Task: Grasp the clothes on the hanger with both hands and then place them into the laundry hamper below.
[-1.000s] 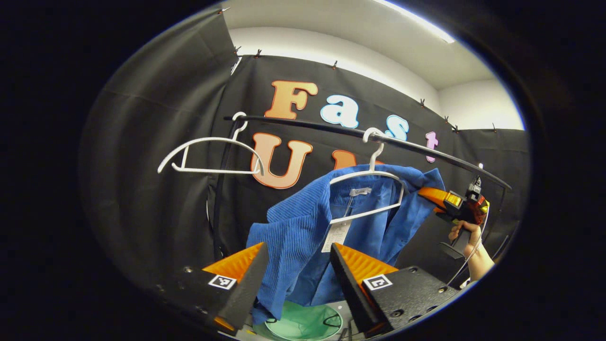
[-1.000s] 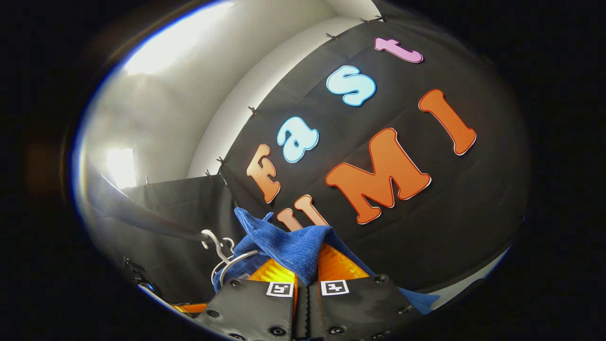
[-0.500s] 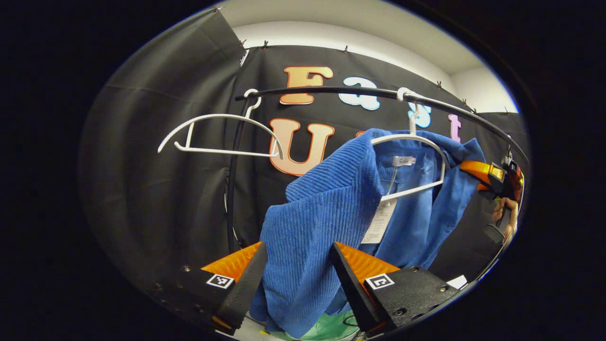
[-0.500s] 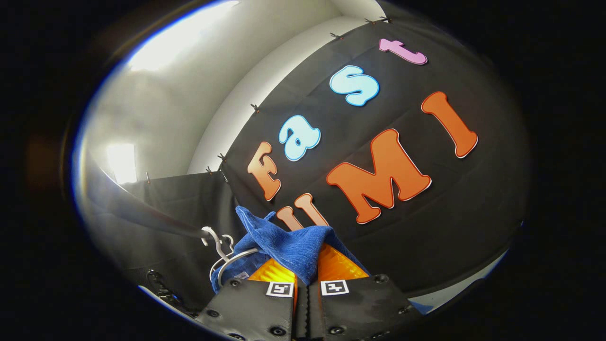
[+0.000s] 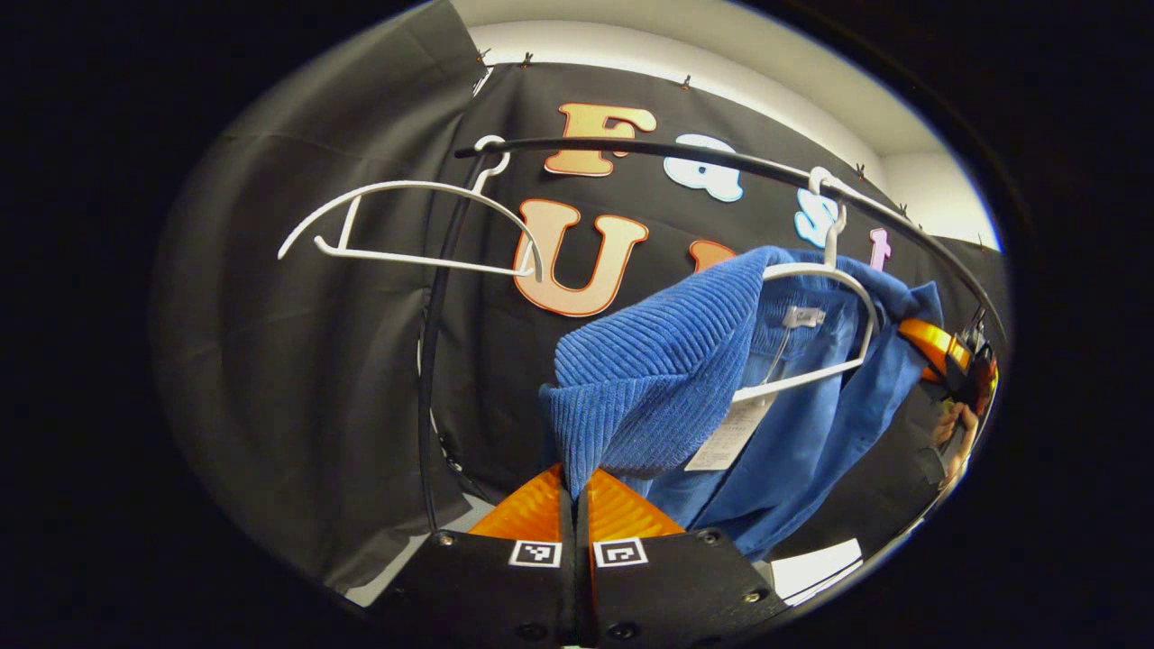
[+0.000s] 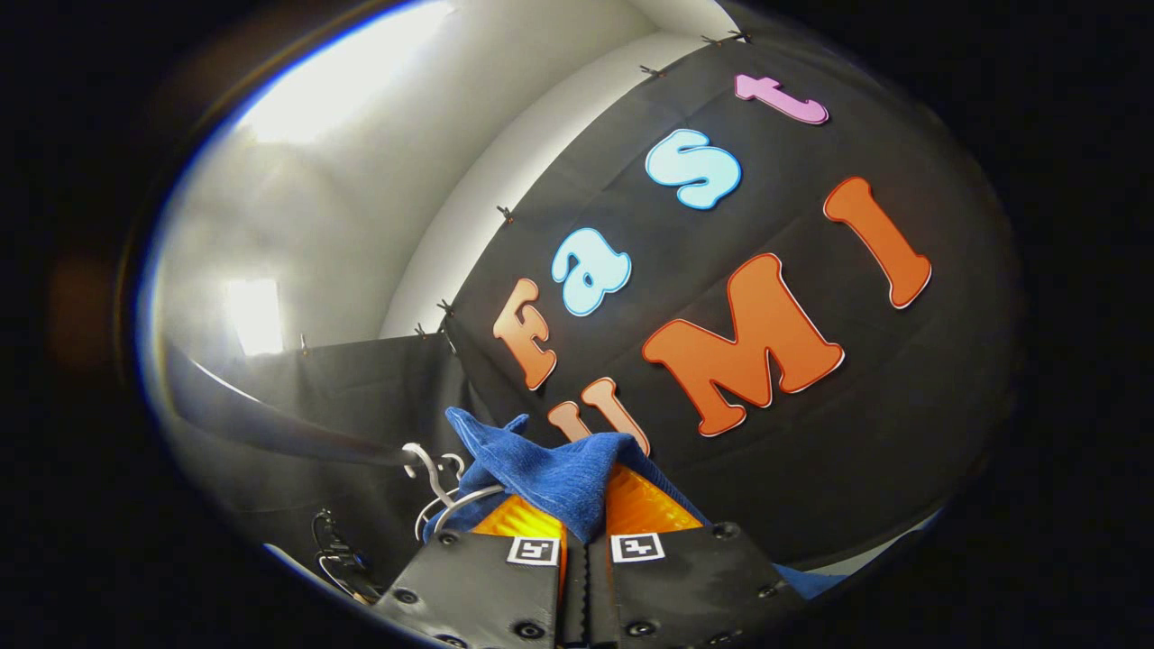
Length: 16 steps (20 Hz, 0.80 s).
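Under the black rail (image 5: 631, 149), a blue ribbed garment (image 5: 667, 370) hung on a white hanger (image 5: 825, 297) whose hook sat over that rail. Below the rail, the left gripper (image 5: 574, 491) was clenched on the garment's near shoulder, both fingers pressing the cloth. At the garment's far shoulder, the right gripper (image 6: 581, 518) was likewise clamped on a fold of blue cloth. Farther along the rail hung a second, bare white hanger (image 5: 406, 225).
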Motion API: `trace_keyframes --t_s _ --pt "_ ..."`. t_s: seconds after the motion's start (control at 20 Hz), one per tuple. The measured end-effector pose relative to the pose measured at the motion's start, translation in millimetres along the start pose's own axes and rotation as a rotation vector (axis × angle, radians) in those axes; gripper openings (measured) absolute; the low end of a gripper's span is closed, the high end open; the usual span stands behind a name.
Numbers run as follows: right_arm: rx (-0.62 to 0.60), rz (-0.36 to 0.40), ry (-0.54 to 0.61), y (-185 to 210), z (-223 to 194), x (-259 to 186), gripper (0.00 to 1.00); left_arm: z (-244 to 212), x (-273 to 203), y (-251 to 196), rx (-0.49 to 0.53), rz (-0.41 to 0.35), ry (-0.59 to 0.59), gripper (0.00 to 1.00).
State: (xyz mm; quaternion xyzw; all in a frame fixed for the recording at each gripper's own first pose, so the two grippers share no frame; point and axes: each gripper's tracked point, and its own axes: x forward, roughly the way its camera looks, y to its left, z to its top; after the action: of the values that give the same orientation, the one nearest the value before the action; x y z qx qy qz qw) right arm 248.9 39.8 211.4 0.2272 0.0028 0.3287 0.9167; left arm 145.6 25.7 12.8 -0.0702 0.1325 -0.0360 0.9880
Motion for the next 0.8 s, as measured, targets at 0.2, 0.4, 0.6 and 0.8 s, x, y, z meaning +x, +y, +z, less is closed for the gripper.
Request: trace_keyframes --t_s 0.2,0.4,0.6,0.8 --pt "0.014 -0.007 0.010 -9 1 4 0.08 43 -22 27 -0.005 0.009 -0.042 0.00" --pt "0.035 0.004 0.035 -9 -2 14 0.08 84 -43 44 -0.008 0.020 -0.125 0.00" --pt "0.041 0.010 0.038 -7 1 20 0.08 134 -61 50 -0.002 0.011 -0.215 0.00" --pt "0.036 0.007 0.045 -6 3 31 0.08 160 -58 49 -0.001 -0.009 -0.249 0.00"
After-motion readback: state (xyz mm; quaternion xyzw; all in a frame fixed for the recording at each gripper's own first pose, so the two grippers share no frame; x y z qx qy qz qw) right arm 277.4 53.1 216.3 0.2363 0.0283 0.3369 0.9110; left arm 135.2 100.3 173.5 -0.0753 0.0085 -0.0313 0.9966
